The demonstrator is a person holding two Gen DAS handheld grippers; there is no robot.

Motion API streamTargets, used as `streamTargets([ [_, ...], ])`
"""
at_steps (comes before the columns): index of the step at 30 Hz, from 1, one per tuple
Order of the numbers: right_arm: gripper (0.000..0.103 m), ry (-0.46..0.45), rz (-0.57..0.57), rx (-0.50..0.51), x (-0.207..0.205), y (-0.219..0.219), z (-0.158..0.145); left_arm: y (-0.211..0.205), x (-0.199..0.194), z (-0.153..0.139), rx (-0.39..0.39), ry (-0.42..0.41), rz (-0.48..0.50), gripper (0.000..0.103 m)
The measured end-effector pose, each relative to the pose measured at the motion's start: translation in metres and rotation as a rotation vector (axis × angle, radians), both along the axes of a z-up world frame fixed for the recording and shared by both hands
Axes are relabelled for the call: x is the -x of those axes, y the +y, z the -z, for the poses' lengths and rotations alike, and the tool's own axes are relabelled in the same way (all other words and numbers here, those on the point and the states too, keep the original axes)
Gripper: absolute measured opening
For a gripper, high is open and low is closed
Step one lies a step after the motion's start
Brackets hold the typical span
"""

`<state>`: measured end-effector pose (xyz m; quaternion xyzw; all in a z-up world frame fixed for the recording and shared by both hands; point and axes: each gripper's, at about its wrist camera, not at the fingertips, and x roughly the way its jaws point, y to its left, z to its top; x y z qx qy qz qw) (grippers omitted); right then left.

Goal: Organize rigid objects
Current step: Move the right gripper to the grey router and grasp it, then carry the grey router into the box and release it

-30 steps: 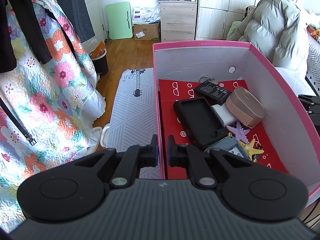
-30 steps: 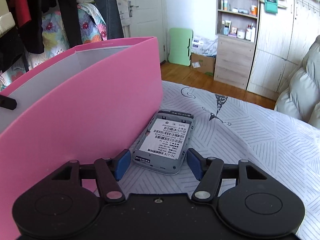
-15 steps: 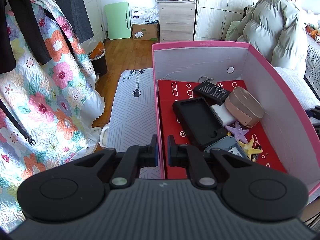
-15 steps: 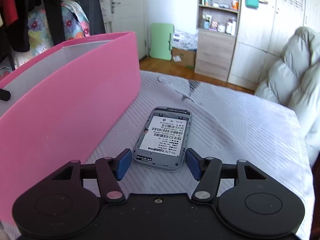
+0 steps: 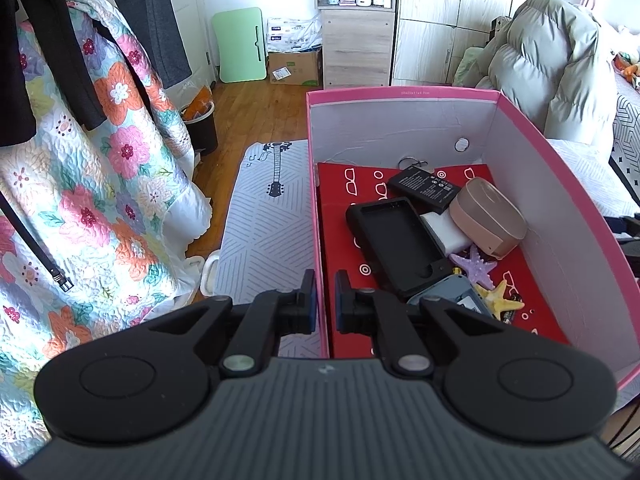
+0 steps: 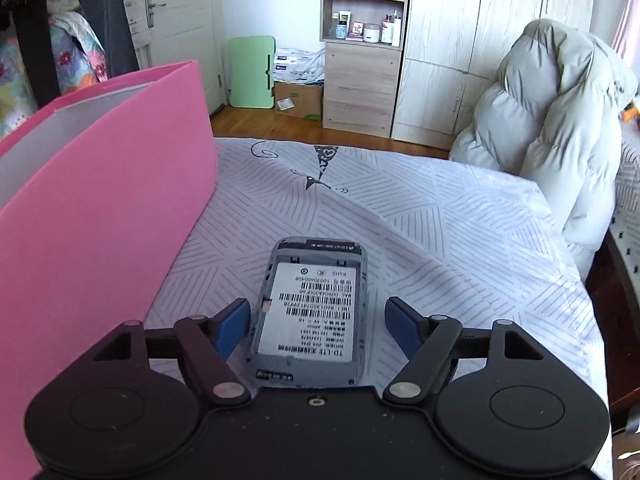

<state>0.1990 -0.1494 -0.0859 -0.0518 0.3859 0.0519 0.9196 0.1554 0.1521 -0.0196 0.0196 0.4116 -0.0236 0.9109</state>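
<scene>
A pink box (image 5: 400, 92) stands on the bed; it also shows in the right wrist view (image 6: 120, 200). Inside lie a black phone case (image 5: 396, 248), a black battery (image 5: 424, 188), a beige case (image 5: 486, 220), a white block (image 5: 444, 232), a purple starfish (image 5: 474, 266), a yellow starfish (image 5: 498, 300) and a grey device (image 5: 452, 292). My left gripper (image 5: 323, 306) is shut on the box's left wall. My right gripper (image 6: 316, 330) is open with a grey router, label up (image 6: 312, 308), lying on the bed between its fingers.
The bed has a white striped sheet (image 6: 420, 232). A grey puffer jacket (image 6: 560, 120) sits at the bed's right. A floral quilt (image 5: 80, 180) hangs on the left. A wooden cabinet (image 6: 360, 80) and green board (image 6: 252, 72) stand beyond.
My right gripper has swung right and moved forward, so the grey router now lies lengthwise between its open fingers. My left gripper stays clamped on the box wall.
</scene>
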Motion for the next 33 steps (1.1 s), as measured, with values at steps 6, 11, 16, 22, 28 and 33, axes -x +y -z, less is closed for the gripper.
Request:
streamTargets([
  [6,0.064,-0.041,0.079,-0.047,0.014,-0.011,0.003,0.002,0.004,-0.001,0.002,-0.001,0.011,0.006],
  [11,0.064,-0.033,0.081,-0.052,0.028,-0.018,0.002,0.001,0.004,-0.003,-0.005,-0.004,0.016,0.007],
  [16,0.066,-0.058,0.046,-0.018,0.034,-0.017,0.005,0.001,0.004,-0.002,-0.008,-0.004,0.013,0.007],
  [22,0.065,-0.066,0.080,-0.043,0.029,-0.022,0.005,0.001,0.005,-0.003,-0.006,-0.001,0.010,0.007],
  [28,0.064,-0.073,0.113,-0.135,0.043,-0.025,0.000,0.002,0.004,-0.005,0.000,-0.004,0.012,0.007],
  [33,0.065,-0.123,0.095,-0.171,0.065,-0.020,-0.015,0.004,0.005,-0.006,0.007,-0.002,0.012,0.007],
])
